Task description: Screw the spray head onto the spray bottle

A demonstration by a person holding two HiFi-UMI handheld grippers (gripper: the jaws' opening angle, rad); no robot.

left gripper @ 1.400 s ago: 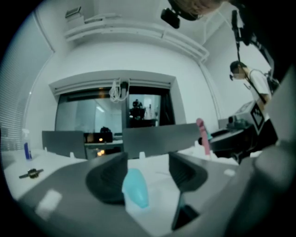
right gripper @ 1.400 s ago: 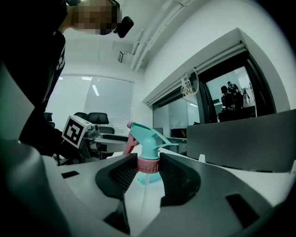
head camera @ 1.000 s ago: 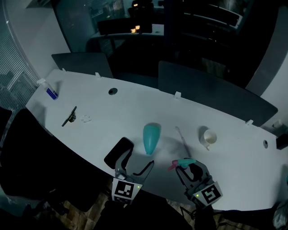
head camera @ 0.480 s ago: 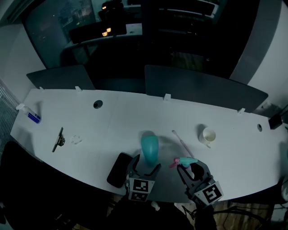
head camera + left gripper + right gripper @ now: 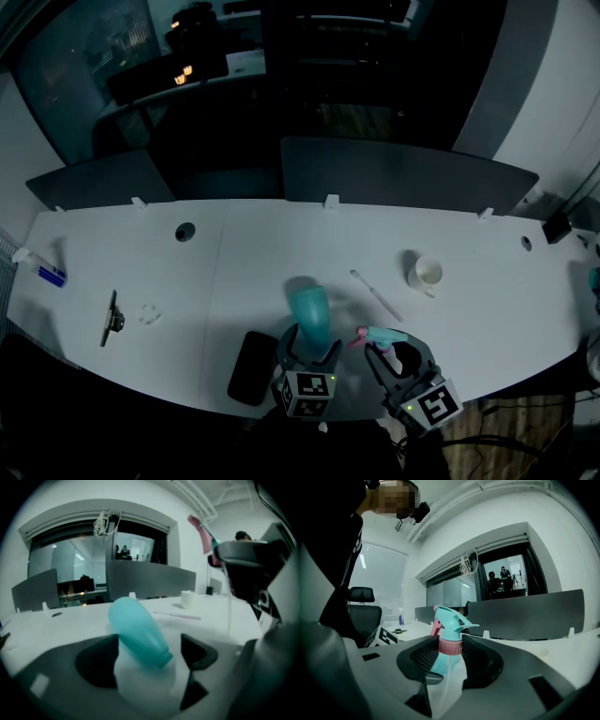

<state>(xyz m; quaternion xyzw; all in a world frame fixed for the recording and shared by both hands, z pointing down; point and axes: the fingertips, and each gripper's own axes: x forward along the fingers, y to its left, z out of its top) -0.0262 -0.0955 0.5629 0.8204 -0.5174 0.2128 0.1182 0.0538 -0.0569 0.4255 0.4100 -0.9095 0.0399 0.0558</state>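
Observation:
A teal spray bottle (image 5: 309, 312) lies on its side on the white table (image 5: 234, 272), neck toward me. My left gripper (image 5: 307, 354) sits low at the neck end. In the left gripper view the bottle (image 5: 136, 629) lies between the jaws, which have just been opening and stand apart from it, so the left gripper (image 5: 149, 660) is open. My right gripper (image 5: 394, 359) is shut on the teal spray head (image 5: 380, 336) with its pink trigger, held just right of the bottle. The right gripper view shows the pads (image 5: 423, 658) clamping the spray head's pink collar (image 5: 450, 646).
A black phone (image 5: 251, 367) lies left of the left gripper. Behind on the right are a thin white stick (image 5: 377, 295) and a white cup (image 5: 424, 273). Far left lie a black clip (image 5: 111, 319) and a small bottle (image 5: 47, 274). Grey dividers (image 5: 403, 178) line the far edge.
My left gripper has come down and moved right, from beside the phone to the bottle's neck end. The right gripper keeps hold of the spray head with little movement. The head view has swung.

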